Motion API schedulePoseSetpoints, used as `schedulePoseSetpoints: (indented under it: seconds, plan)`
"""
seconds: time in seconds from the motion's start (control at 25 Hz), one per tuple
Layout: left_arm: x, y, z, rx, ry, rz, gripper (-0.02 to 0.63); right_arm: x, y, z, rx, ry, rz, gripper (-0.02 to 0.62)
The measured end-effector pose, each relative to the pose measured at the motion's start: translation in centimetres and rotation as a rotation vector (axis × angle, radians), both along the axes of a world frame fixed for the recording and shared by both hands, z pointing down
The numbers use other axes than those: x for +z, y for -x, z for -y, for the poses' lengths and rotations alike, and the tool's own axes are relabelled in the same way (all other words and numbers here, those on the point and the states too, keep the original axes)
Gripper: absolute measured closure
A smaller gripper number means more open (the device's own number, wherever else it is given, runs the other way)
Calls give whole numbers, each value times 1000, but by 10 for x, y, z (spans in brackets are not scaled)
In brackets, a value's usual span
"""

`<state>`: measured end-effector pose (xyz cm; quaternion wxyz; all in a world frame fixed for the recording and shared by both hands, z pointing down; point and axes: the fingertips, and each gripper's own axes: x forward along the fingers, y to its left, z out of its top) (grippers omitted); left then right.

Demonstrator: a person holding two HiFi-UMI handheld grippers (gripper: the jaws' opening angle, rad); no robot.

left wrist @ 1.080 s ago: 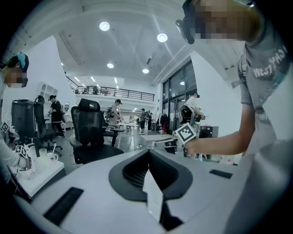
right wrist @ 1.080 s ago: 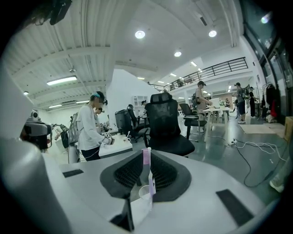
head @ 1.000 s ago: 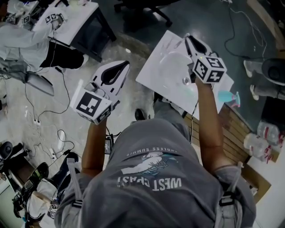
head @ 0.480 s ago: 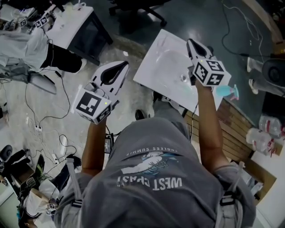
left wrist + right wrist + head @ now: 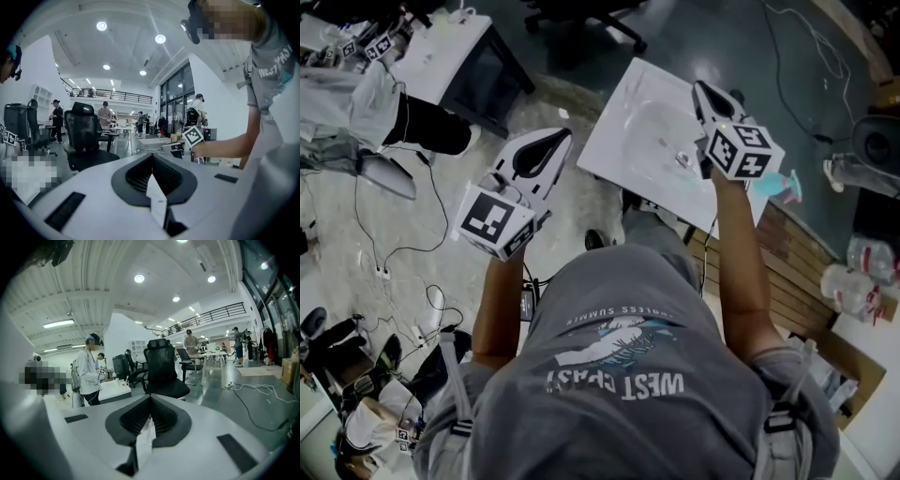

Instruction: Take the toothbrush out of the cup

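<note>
One teal cup (image 5: 782, 184), beside right tool (image 5: 702, 90)

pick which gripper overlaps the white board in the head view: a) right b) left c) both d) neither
a: the right gripper lies across the white board, while the left gripper shows only against the floor beside it.

Round ceiling lamps (image 5: 139, 278) light both gripper views brightly. Fisheye distortion bends the edges; corners are black. Head view is dimmer, with soft detail.
</note>
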<state>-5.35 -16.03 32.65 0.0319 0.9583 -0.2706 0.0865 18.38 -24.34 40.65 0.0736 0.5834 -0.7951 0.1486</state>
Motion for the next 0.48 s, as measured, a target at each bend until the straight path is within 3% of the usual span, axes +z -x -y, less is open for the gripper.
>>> schedulePoseSetpoints:
  seconds: [0.48]
  plan:
    - [5, 0, 2, -17, 15, 7, 606, 11, 2, 8, -22, 26, 7, 583]
